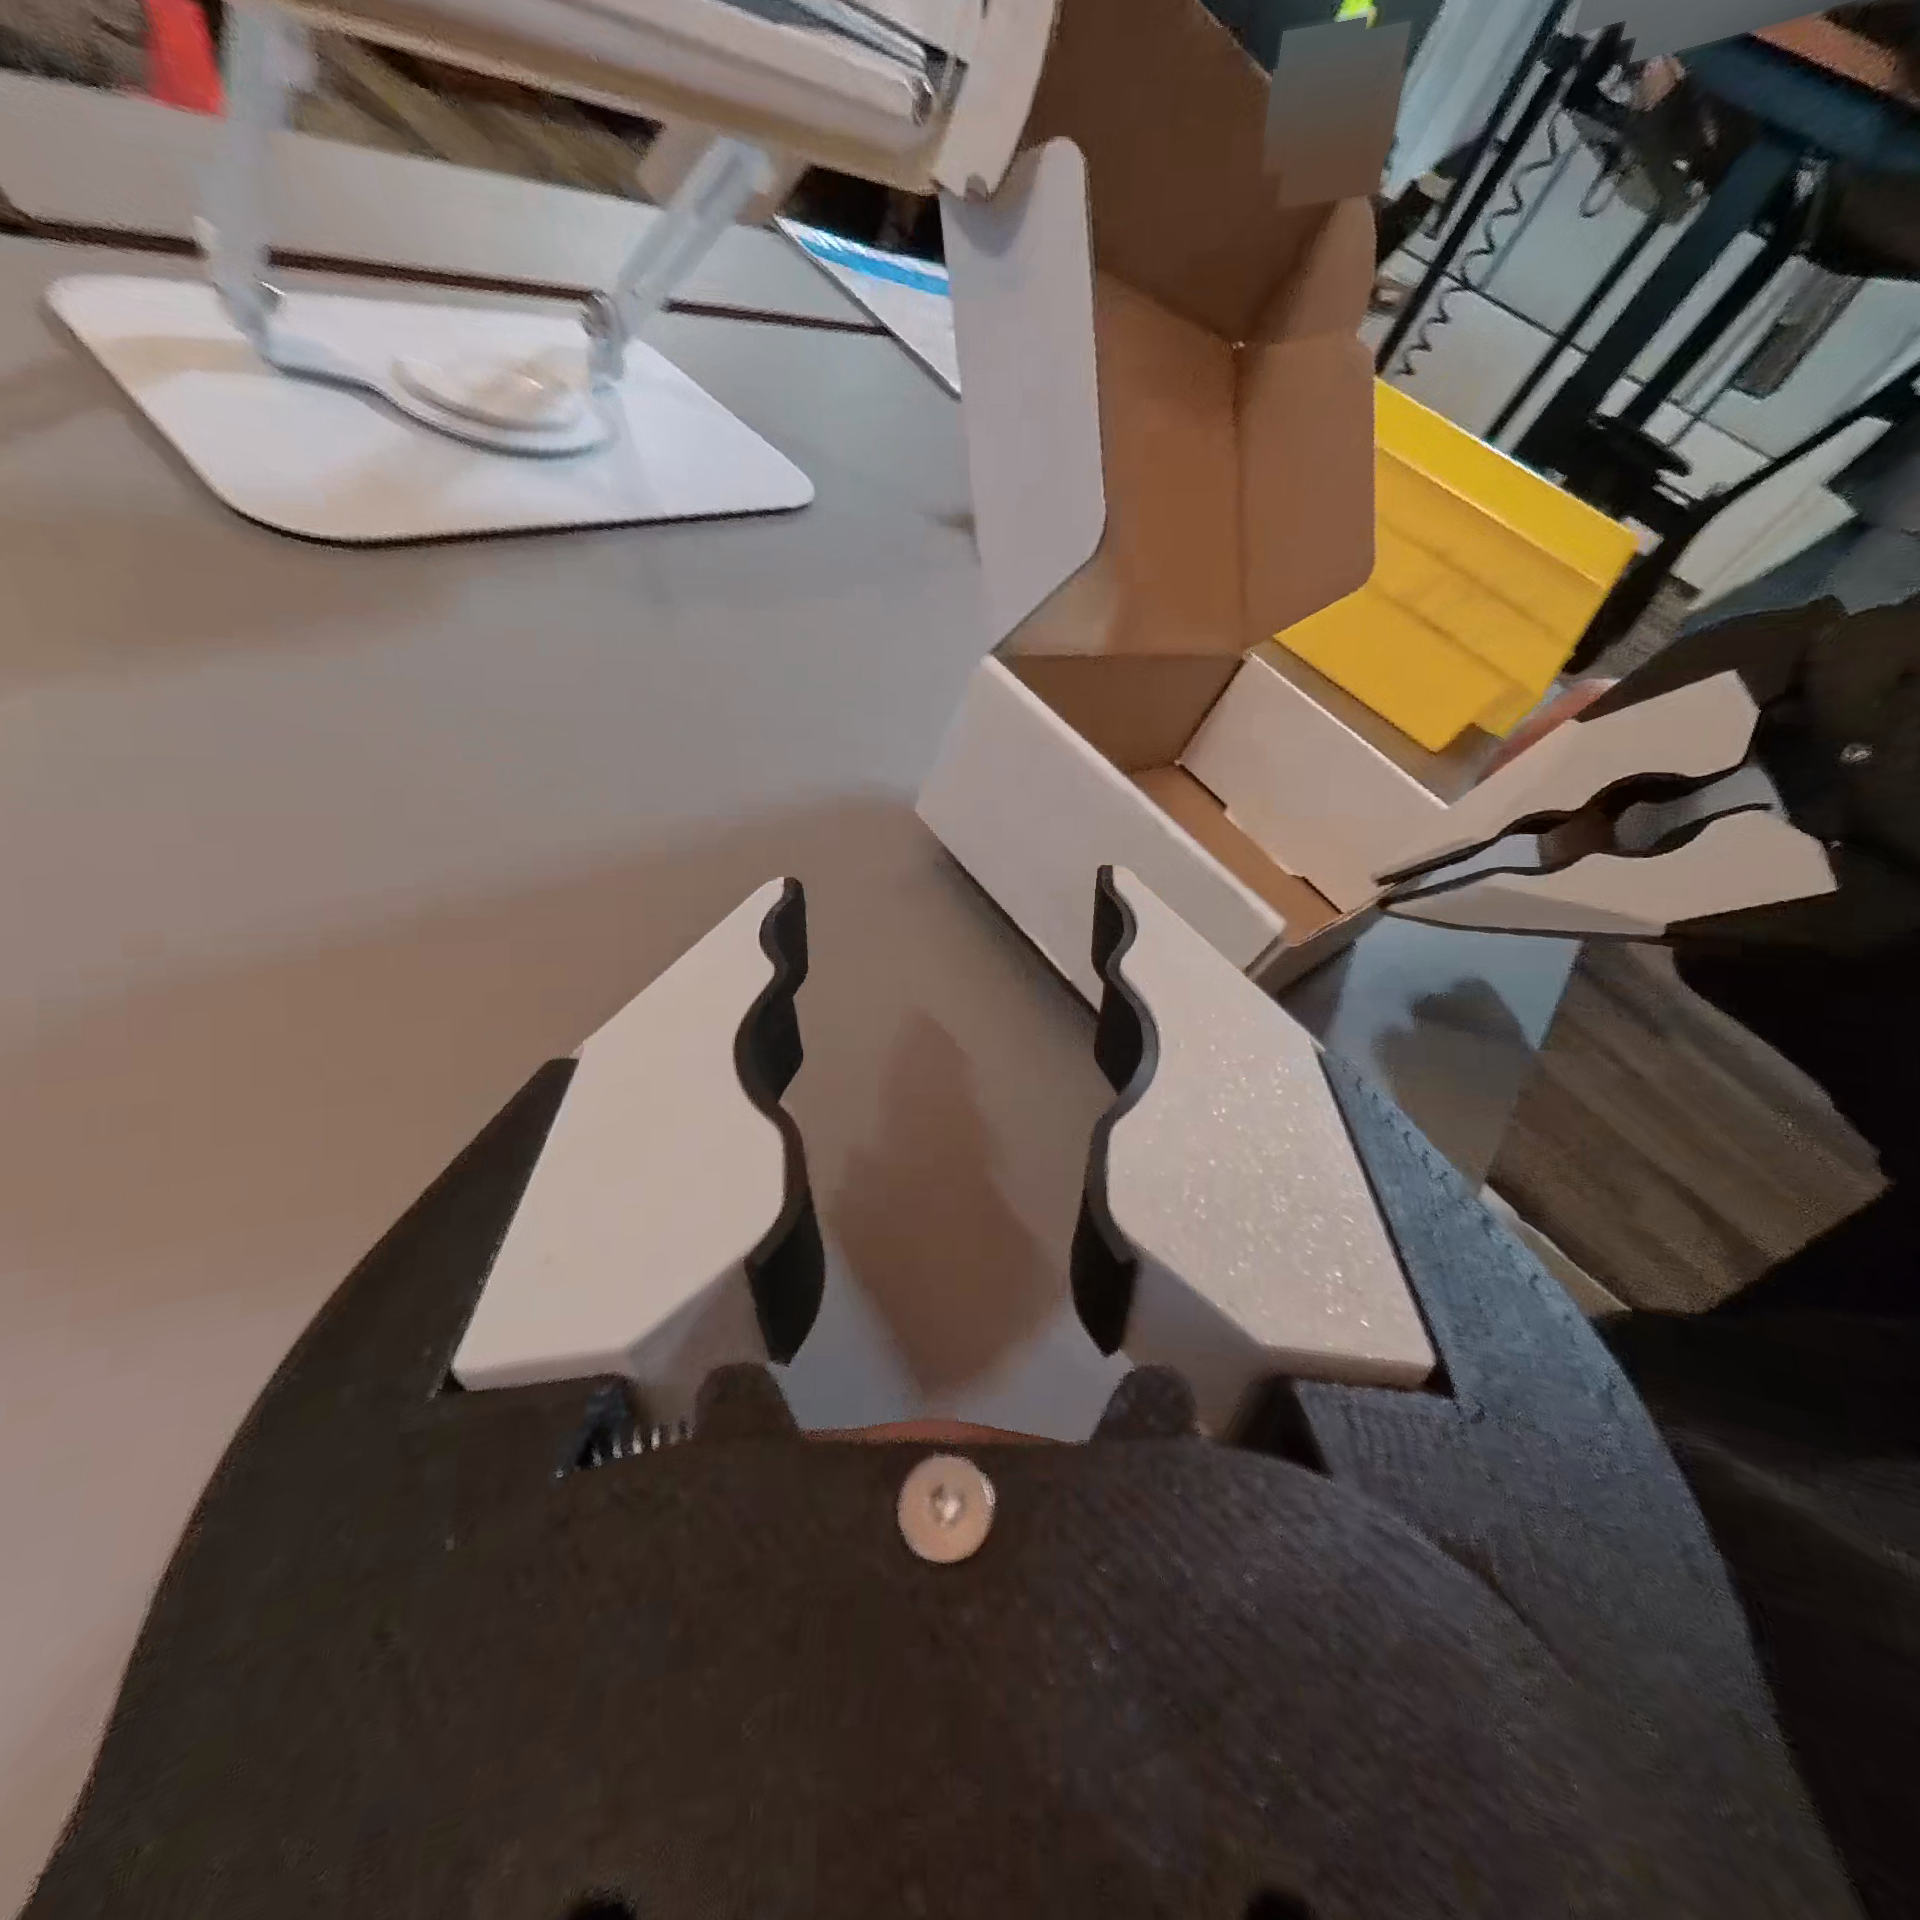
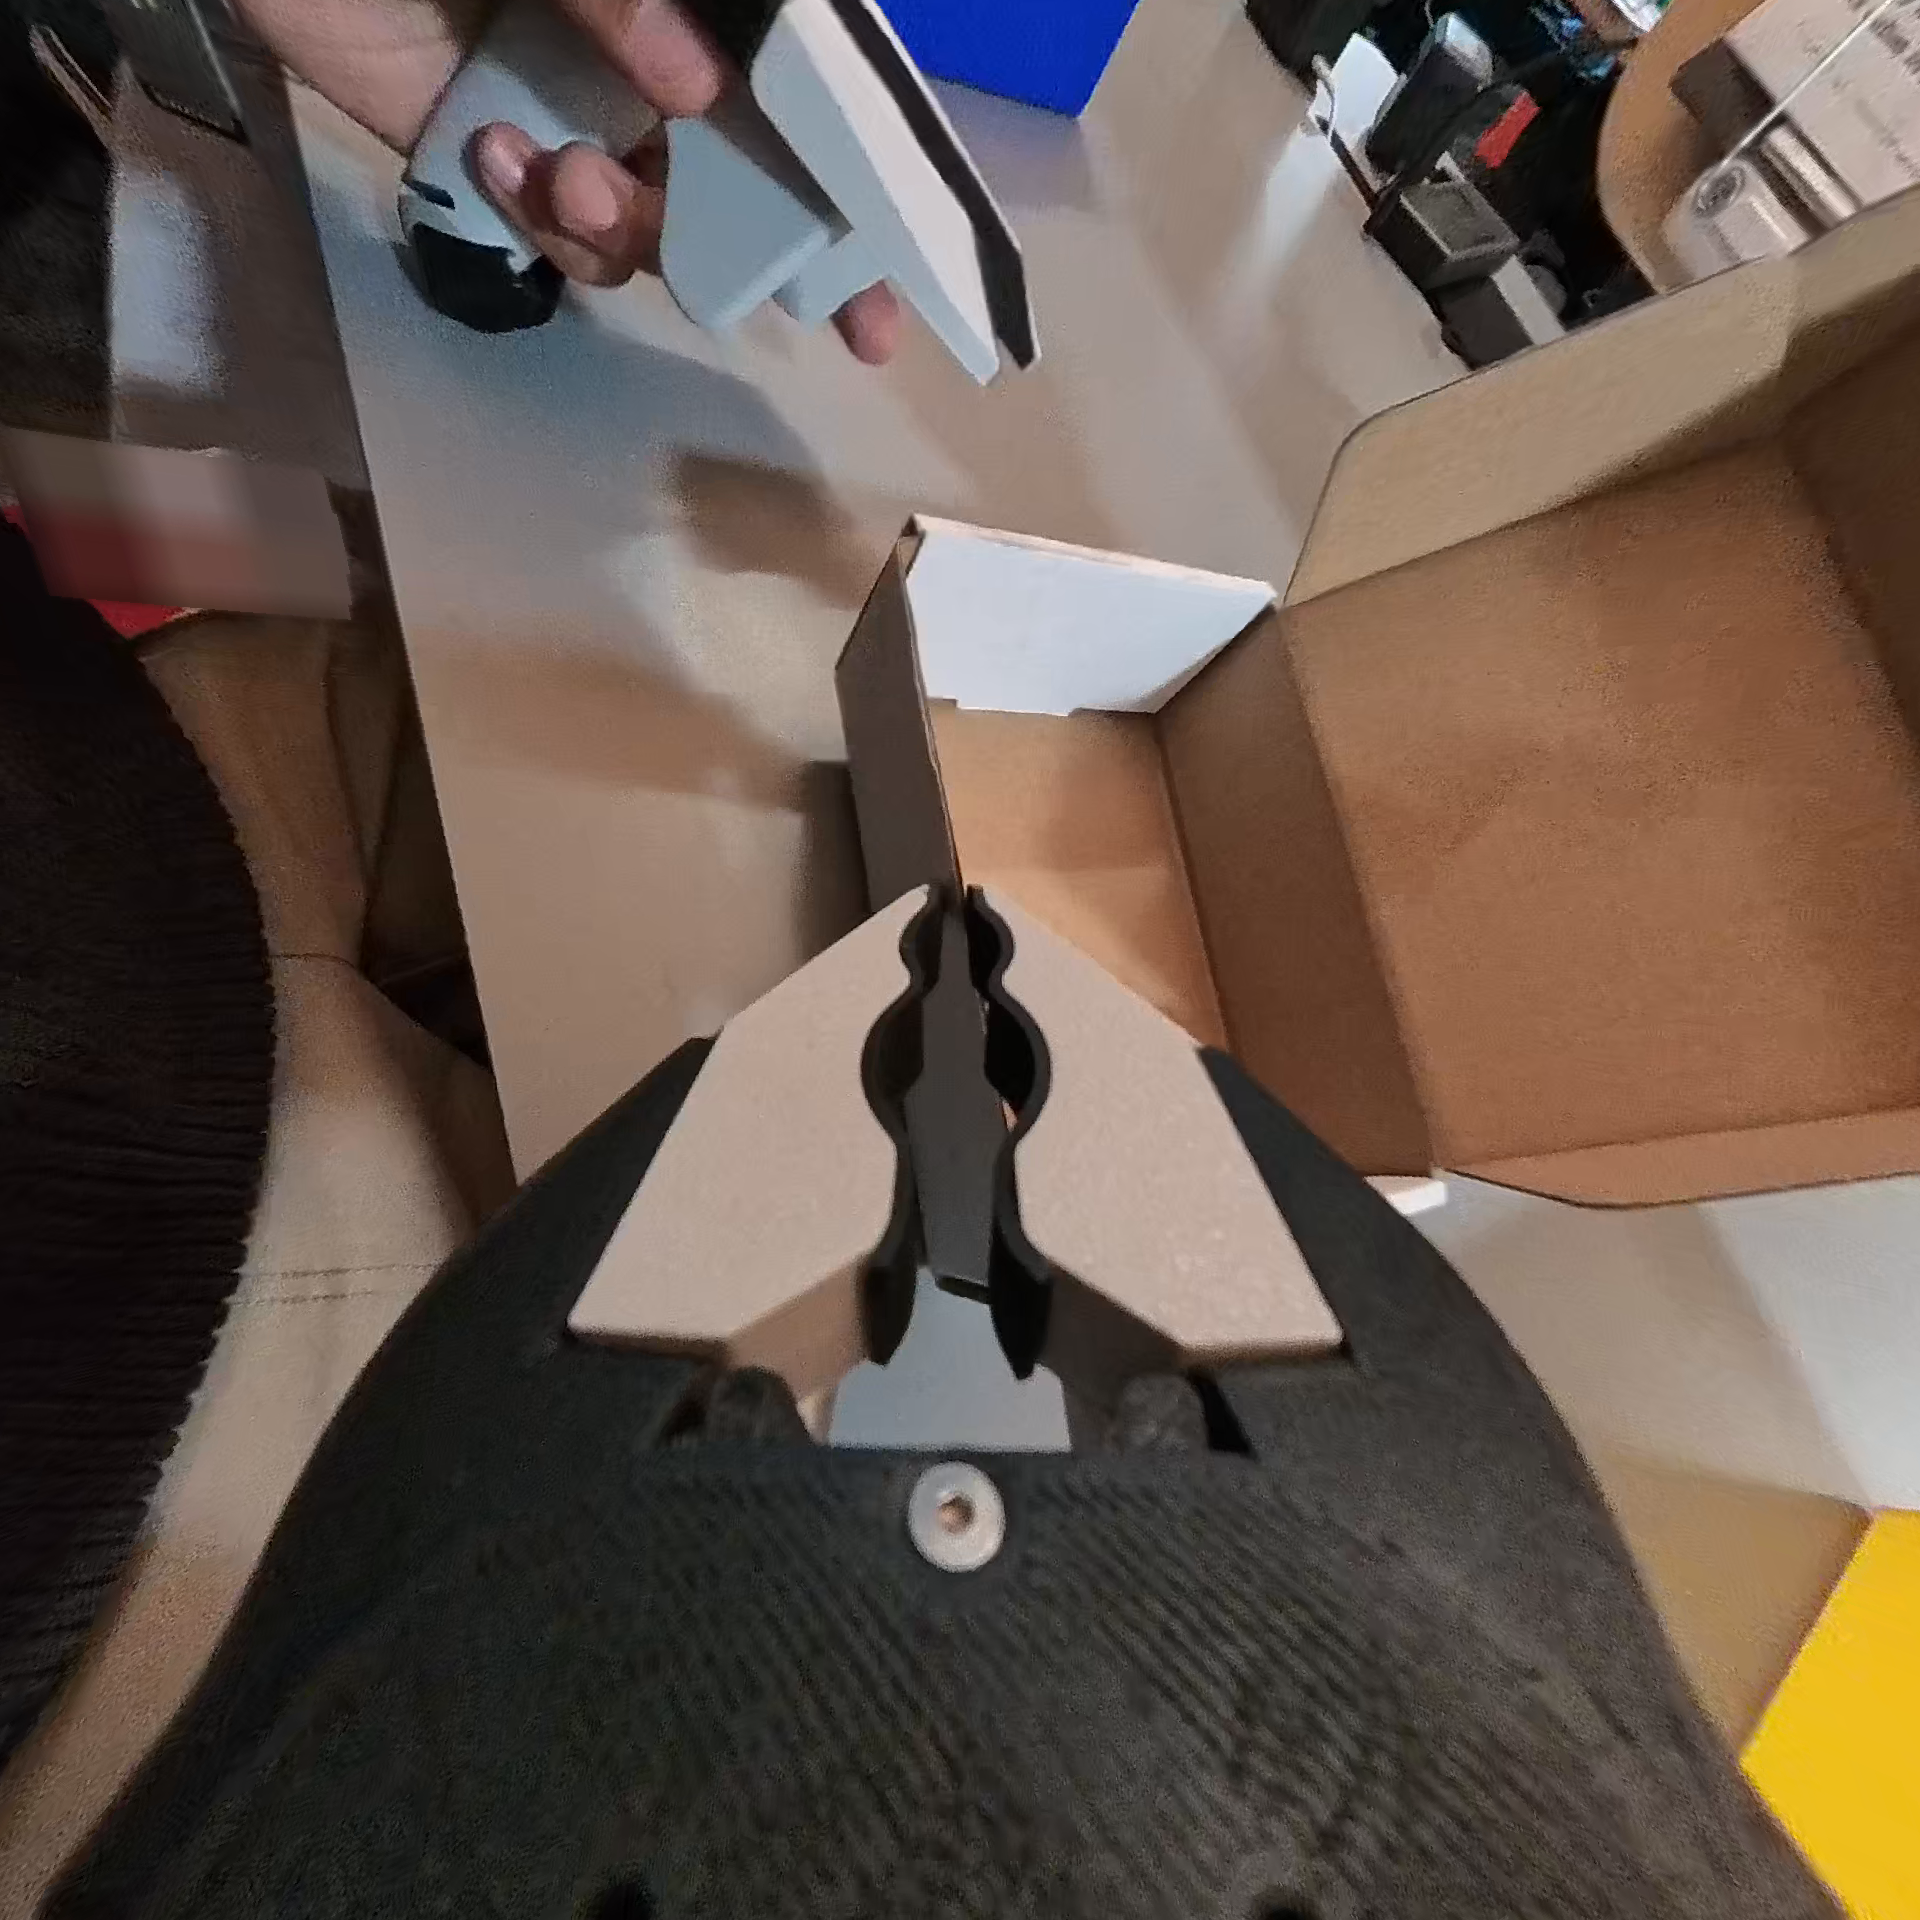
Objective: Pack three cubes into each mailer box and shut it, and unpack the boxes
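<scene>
Your right hand-held gripper [image 2: 954,904] is clamped on a side flap [image 2: 894,748] of the open mailer box [image 1: 1091,821], which sits at the counter [image 1: 468,779] edge with its lid standing up. Your left hand-held gripper [image 1: 951,894] hangs over the bare counter just beside the box, jaws apart and holding nothing

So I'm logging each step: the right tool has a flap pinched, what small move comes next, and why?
Probably swing the flap outward, away from the box. The right tool is shut on it, the flap stands upright, the lid lies open, and the part of the box in view holds no cubes. The left tool is open and idle.
</scene>
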A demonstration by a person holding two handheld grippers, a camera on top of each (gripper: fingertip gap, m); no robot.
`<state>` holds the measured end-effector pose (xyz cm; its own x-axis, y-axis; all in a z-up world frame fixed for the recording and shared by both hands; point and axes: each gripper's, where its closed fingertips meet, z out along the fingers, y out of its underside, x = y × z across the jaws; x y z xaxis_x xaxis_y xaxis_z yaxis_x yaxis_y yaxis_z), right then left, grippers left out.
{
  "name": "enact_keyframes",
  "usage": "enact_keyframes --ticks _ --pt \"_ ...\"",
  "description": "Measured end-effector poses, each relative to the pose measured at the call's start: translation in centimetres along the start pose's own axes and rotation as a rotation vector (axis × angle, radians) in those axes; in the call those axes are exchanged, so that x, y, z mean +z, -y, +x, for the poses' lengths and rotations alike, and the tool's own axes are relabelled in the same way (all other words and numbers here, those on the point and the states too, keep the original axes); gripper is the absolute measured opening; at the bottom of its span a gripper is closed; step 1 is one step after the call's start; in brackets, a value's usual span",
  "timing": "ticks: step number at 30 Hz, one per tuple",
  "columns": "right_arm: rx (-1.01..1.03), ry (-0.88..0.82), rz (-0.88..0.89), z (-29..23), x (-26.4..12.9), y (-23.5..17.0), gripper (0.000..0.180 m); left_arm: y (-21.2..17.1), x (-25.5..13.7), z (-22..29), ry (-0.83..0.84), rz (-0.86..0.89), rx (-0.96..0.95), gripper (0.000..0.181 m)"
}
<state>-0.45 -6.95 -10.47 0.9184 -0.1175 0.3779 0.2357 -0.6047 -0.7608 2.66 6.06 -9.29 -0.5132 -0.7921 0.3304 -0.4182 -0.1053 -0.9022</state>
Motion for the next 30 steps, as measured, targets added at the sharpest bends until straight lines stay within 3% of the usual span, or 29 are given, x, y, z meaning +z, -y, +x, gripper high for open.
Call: enact_keyframes --ticks 13,16,22,26,30 --pt "-0.132 0.025 0.004 -0.4 0.0 0.6 0.005 -0.6 -1.8 0.4 0.095 0.006 0.080 0.052" --pt "-0.064 0.043 0.027 -0.5 -0.1 1.0 0.027 -0.6 -1.8 0.2 0.095 0.007 0.065 0.053" --pt "0.040 0.006 0.151 0.4 -1.3 2.8 0.041 1.1 -2.4 -0.1 0.149 0.048 0.126 0.051" --pt "0.111 -0.080 0.277 1.6 -3.2 4.4 0.039 7.2 -7.4 -1.7 0.225 0.165 0.086 0.047" --pt "0.198 -0.119 0.390 1.6 -5.2 4.7 0.029 10.8 -17.5 -11.5 0.608 0.115 0.058 0.046"
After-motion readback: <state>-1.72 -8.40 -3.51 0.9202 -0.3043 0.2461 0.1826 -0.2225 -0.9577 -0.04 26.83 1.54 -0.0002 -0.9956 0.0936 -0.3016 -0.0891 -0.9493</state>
